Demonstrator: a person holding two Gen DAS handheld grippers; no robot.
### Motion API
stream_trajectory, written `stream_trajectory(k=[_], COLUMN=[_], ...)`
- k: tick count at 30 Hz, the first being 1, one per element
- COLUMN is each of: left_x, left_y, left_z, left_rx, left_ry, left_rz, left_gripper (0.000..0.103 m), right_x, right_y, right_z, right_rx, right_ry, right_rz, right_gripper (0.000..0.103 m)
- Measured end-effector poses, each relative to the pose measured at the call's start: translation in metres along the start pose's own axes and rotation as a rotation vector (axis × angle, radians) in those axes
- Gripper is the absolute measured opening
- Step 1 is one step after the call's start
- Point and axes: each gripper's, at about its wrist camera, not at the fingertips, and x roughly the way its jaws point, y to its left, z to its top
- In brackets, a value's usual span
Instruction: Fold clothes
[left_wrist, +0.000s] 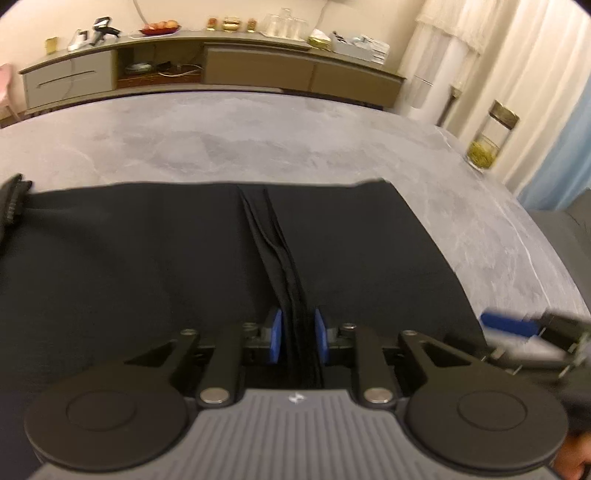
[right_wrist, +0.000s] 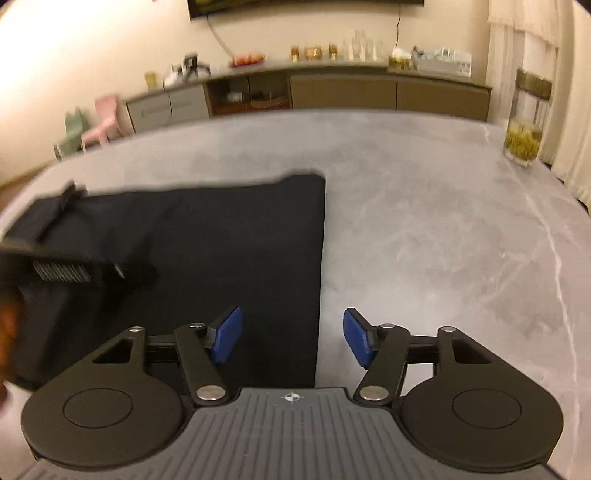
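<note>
Left tongs (left_wrist: 297, 338) clamped narrow on bunched layers of black fabric garment (left_wrist: 147, 258), lower centre of left wrist view. Right tongs (right_wrist: 292, 338) open, empty, straddling garment's right edge, lower centre of right wrist view. Garment lying flat, rectangular, on grey marbled surface (right_wrist: 424, 221); approx. partway folded, more folds prob. left.

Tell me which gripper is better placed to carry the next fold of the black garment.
Left gripper: it pinches a bunched ridge of the black garment. Right gripper is open, gripping nothing.
</note>
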Motion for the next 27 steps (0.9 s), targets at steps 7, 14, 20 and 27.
stream_trajectory(k=[7,14,20,27], left_x=[-0.039,0.020,-0.008,-0.046], left_y=[-0.030,-0.082,-0.027,0.124], left_z=[0.036,0.040,0.039,0.031], left_rx=[0.071,0.280,0.186,-0.076], left_ry=[-0.117,0.090,0.010,-0.001], left_rz=[-0.109,-0.177,-0.171,-0.086], left_gripper=[0.057,0.029,0.009,0.012], right_x=[-0.019,-0.025,-0.039,-0.041], right_y=[0.034,0.060,0.057,0.062], right_z=[0.010,-0.001,0.000,0.015], right_rx=[-0.153,-0.283,-0.248,-0.090], right_ry=[-0.155,-0.239,-0.296,-0.217], right_rz=[-0.007,0.059,0.195,0.478], right_gripper=[0.006,0.006,0.013,0.037])
